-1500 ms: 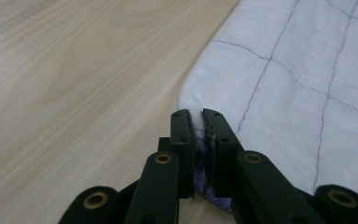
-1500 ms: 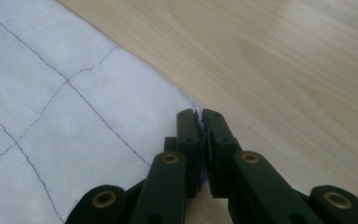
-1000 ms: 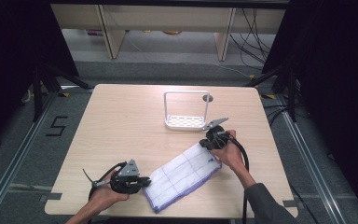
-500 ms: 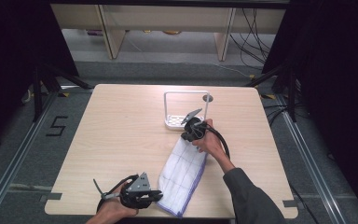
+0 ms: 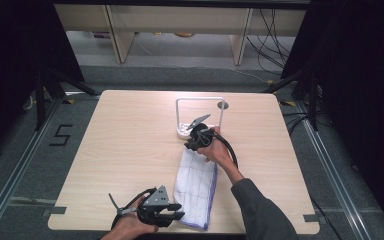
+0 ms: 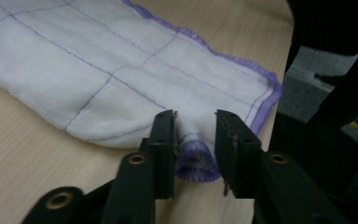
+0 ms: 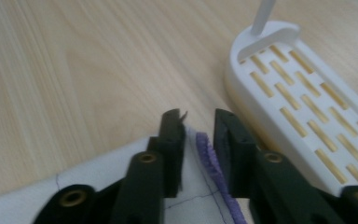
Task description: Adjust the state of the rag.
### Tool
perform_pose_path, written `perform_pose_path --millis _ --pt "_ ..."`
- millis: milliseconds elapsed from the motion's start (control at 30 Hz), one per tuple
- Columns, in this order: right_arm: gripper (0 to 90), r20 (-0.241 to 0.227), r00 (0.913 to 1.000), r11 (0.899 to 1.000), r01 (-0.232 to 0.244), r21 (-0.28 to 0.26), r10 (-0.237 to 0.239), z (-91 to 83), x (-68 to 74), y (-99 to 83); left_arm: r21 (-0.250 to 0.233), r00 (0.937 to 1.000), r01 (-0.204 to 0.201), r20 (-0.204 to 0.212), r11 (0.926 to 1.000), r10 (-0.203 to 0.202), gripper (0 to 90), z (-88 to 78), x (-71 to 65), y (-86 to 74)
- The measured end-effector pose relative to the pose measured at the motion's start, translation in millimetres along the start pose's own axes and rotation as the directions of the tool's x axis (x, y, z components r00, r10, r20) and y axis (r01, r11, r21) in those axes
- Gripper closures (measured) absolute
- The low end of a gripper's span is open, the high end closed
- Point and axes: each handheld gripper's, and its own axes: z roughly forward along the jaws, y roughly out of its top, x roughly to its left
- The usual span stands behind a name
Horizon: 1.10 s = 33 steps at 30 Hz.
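Two grippers hold one white quilted cloth with purple stitched edging [image 5: 196, 186] by its opposite ends.

On the left, near the table's front edge, the left gripper [image 5: 176, 214] has its jaws a little apart with a bunched purple-hemmed corner pinched between them. From there the cloth's long axis runs away up the light wooden table [image 5: 120, 150] to the right gripper [image 5: 192, 145], whose narrowly parted jaws nip the far hem. Just beyond that end stands a white slotted plastic base with a thin white wire frame [image 5: 200, 116], nearer the right hand. A black "5" [image 5: 60, 135] marks the floor.
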Motion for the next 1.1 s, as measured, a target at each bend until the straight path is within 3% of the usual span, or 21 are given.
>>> perform_pose_path --millis 67,100,133,200,267,367,400,433,500,600,633,700,767,833,867,900,1000,1067,1100 --pt "61.9 0.028 0.9981 0.997 -0.053 -0.052 0.055 -11.5 -0.7 -0.3 -0.028 1.0000 0.002 0.002 0.9996 -0.002 58.5 -8.4 4.3 4.7" --pt "60.5 -0.013 0.9991 0.996 -0.042 -0.076 0.041 -20.3 -3.0 -1.1 -0.028 1.0000 0.004 -0.006 0.9996 -0.004 56.0 -13.5 7.8 7.6" --pt "58.3 -0.014 0.9967 0.993 -0.081 -0.091 0.080 -27.3 -3.2 -2.9 -0.053 0.9997 0.014 -0.018 0.9985 -0.015 52.2 -17.0 12.1 10.6" --pt "56.5 0.020 0.9957 0.991 -0.088 -0.104 0.090 -43.1 -8.5 -9.2 -0.081 0.9978 0.032 -0.055 0.9962 -0.037 49.7 -23.6 24.6 16.2" --pt "56.0 0.041 0.9901 0.986 -0.129 -0.106 0.134 -56.3 -10.5 -17.6 -0.101 0.9913 0.062 -0.109 0.9930 -0.073 49.0 -26.7 40.8 20.9" --pt "55.9 0.149 0.9807 0.986 -0.107 -0.129 0.126 -68.2 -12.4 -32.2 -0.106 0.9793 0.094 -0.169 0.9899 -0.111 48.8 -25.5 67.8 26.7" --pt "55.6 0.149 0.9805 0.987 -0.112 -0.115 0.128 -72.2 -13.0 -36.7 -0.121 0.9731 0.120 -0.183 0.9854 -0.141 48.5 -22.6 75.3 28.8" --pt "55.4 0.132 0.9783 0.984 -0.147 -0.104 0.160 -74.2 -11.7 -41.7 -0.113 0.9710 0.127 -0.189 0.9855 -0.146 47.9 -20.6 83.8 31.1" --pt "55.3 0.159 0.9715 0.980 -0.157 -0.123 0.176 -74.1 -13.5 -51.6 -0.130 0.9585 0.144 -0.228 0.9810 -0.171 47.3 -13.4 96.9 35.9" --pt "54.8 0.158 0.9644 0.975 -0.198 -0.100 0.212 -72.2 -15.7 -62.5 -0.125 0.9510 0.164 -0.243 0.9784 -0.191 47.0 -1.1 114.4 45.9" --pt "54.8 0.156 0.9664 0.978 -0.195 -0.072 0.204 -72.2 -16.8 -64.5 -0.131 0.9476 0.174 -0.248 0.9761 -0.202 46.9 3.7 118.8 49.7" --pt "54.8 0.162 0.9599 0.973 -0.220 -0.072 0.229 -69.5 -15.7 -67.8 -0.119 0.9508 0.175 -0.238 0.9774 -0.199 46.2 11.9 128.1 57.6" --pt "54.7 0.158 0.9627 0.975 -0.213 -0.057 0.220 -68.9 -15.8 -69.5 -0.134 0.9430 0.184 -0.255 0.9737 -0.214 45.2 19.3 135.2 64.7" --pt "53.9 0.154 0.9535 0.966 -0.251 -0.068 0.259 -65.7 -13.8 -69.9 -0.121 0.9447 0.179 -0.256 0.9763 -0.205 45.7 25.4 141.5 69.0" --pt "53.5 0.155 0.9613 0.973 -0.219 -0.071 0.228 -64.3 -16.7 -71.5 -0.139 0.9397 0.196 -0.257 0.9708 -0.226 45.6 29.2 143.0 70.6" --pt "53.0 0.140 0.9563 0.966 -0.250 -0.063 0.257 -63.9 -15.1 -71.4 -0.135 0.9422 0.196 -0.248 0.9712 -0.225 45.5 32.1 145.3 72.1" --pt "52.3 0.147 0.9549 0.966 -0.252 -0.061 0.258 -60.0 -15.5 -72.5 -0.120 0.9454 0.192 -0.244 0.9740 -0.216 44.9 43.2 149.1 76.1" --pt "52.3 0.153 0.9572 0.969 -0.238 -0.068 0.246 -57.0 -16.7 -74.6 -0.116 0.9441 0.198 -0.244 0.9733 -0.221 44.6 50.7 152.5 78.6" --pt "52.4 0.144 0.9556 0.966 -0.250 -0.065 0.257 -56.6 -16.8 -74.3 -0.097 0.9473 0.193 -0.241 0.9764 -0.211 44.5 53.2 155.3 79.9"
